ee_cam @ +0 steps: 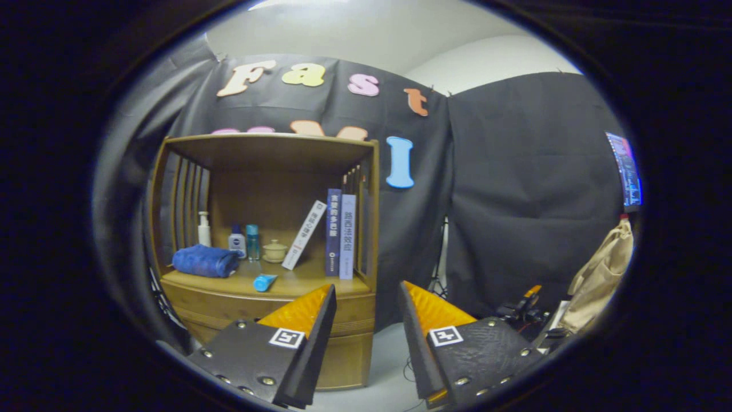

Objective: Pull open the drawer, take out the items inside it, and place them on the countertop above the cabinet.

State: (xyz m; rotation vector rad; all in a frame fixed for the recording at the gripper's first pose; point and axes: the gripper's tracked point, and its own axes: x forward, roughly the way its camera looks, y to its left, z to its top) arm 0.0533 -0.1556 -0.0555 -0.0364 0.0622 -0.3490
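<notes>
Your gripper (366, 297) has its 2 fingers spread apart and holds nothing; between them you see only the pale floor (386, 349) and the right corner of the cabinet (269, 229). The cabinet stands ahead and to the left, against the black cloth wall (514, 189). On its countertop (303, 283) lie a rolled blue towel (205, 261), a white pump bottle (203, 229), 2 small bottles (245, 241), a small lidded cup (275, 250) and a blue tube (265, 281) close to the front edge. 1 white book (303, 234) leans to the left, and 2 books (341, 234) stand upright beside the right side posts. The drawer (240, 306) sits just under the countertop, closed, with its long front running left to right and facing you; your left finger covers its right part. To the right of the cabinet the floor is open, but farther right there are a beige bag (600, 274), some cables and a lit screen (626, 171).
</notes>
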